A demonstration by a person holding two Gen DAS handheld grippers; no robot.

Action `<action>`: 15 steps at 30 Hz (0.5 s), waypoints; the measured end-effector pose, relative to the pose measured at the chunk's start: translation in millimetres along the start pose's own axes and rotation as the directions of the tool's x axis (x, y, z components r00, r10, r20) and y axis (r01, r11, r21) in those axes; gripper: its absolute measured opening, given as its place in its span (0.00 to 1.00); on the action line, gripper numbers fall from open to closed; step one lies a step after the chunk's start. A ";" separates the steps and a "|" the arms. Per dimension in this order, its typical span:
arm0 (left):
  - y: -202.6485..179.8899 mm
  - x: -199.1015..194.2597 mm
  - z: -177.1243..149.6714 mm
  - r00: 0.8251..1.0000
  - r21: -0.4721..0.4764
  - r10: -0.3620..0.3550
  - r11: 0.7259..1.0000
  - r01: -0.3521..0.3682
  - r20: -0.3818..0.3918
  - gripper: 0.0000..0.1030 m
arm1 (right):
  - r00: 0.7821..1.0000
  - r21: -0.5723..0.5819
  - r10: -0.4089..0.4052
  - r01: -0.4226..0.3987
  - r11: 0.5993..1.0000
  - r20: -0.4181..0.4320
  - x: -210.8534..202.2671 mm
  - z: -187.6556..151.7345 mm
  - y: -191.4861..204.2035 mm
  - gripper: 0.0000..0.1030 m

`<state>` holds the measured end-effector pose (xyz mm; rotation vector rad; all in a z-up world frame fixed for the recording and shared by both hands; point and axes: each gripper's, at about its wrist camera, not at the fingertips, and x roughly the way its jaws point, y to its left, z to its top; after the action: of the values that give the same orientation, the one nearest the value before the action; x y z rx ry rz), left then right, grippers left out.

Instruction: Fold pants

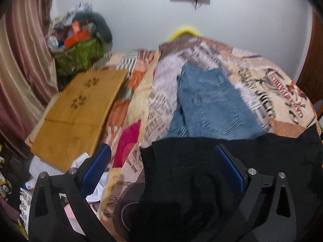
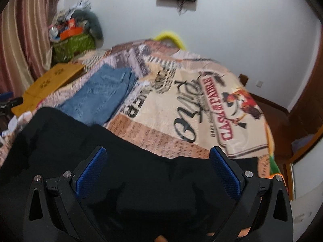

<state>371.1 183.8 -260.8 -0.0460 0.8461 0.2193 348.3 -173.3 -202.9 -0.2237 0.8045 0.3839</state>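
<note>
Mostly, both views are smeared by motion blur, so fine detail on the bed is soft. The black pants (image 1: 181,181) show almost no seams or folds; they read as one dark mass, and their near end is cut off at the bottom edge of both pictures. They lie on the bed directly under and between the fingers of the left claw (image 1: 161,171), which stands wide apart with nothing pinched. The right claw (image 2: 158,171) is likewise spread wide over the same black pants (image 2: 131,171), its blue pads on either side of the cloth but not pressing it.

Beyond the left claw, touching the far edge of the black cloth, lie folded blue jeans (image 1: 212,104); from the right claw they sit ahead and to the left (image 2: 101,98). Part of the jeans is hidden behind the black fabric.

On the printed bedspread (image 2: 201,109), ahead and right of the right claw, red letters read roughly "CASA" followed by a blurred word that I cannot make out, beside looping black script that is not legible. A tan board (image 1: 80,111) lies ahead and left of the left claw, partly off the bed's edge.
</note>
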 end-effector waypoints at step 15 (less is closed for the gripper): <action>9.2 105.8 -6.2 0.930 -0.137 -0.169 0.982 0.130 -0.326 0.55 | 0.945 -0.128 0.210 -0.247 0.961 -0.251 103.1 15.0 22.6 0.85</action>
<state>432.4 210.4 -343.5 -0.2608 1.1660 0.1157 413.7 -122.2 -269.8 -0.3291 1.0398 0.6509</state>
